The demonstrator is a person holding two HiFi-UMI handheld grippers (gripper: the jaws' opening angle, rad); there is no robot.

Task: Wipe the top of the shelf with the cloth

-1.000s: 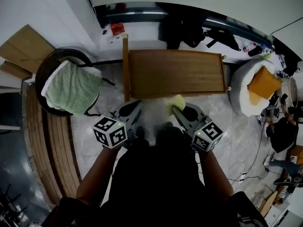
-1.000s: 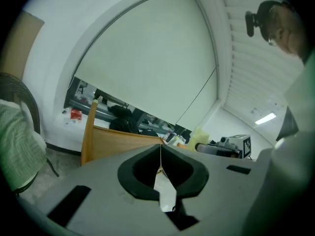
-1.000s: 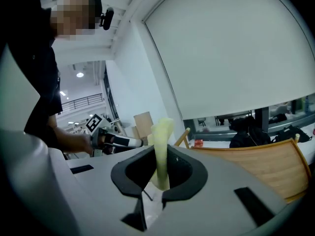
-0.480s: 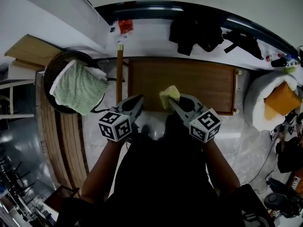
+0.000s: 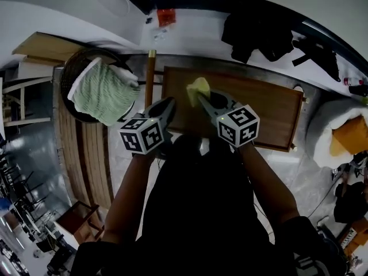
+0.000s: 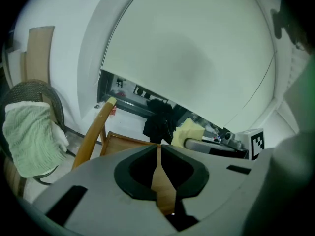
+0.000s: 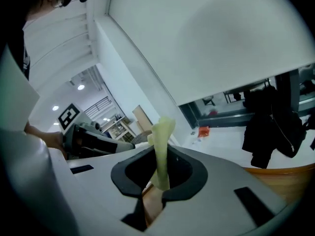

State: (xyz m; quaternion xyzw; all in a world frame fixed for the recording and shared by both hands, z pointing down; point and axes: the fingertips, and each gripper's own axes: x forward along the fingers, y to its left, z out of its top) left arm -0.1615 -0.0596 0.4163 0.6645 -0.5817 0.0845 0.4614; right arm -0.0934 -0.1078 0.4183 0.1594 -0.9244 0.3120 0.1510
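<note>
The wooden shelf top (image 5: 270, 105) lies below me, a brown rectangle with raised side rails. My right gripper (image 5: 202, 100) is shut on a pale yellow cloth (image 5: 198, 89), held over the shelf's left part; whether the cloth touches the wood I cannot tell. The cloth (image 7: 161, 146) stands up between the closed jaws in the right gripper view, and the cloth (image 6: 189, 132) also shows in the left gripper view. My left gripper (image 5: 168, 107) is shut and holds nothing, at the shelf's near left corner. The shelf (image 6: 123, 142) shows beyond it.
A dark wicker chair (image 5: 75, 73) with a green towel (image 5: 100, 94) draped on it stands left of the shelf. A wooden post (image 5: 149, 76) rises at the shelf's left end. Black clothing (image 5: 259, 36) lies behind the shelf. A white cushion seat (image 5: 342, 134) is at right.
Both grippers have moved forward over the shelf. The cloth, earlier in front of the shelf's near edge, is now above its top surface.
</note>
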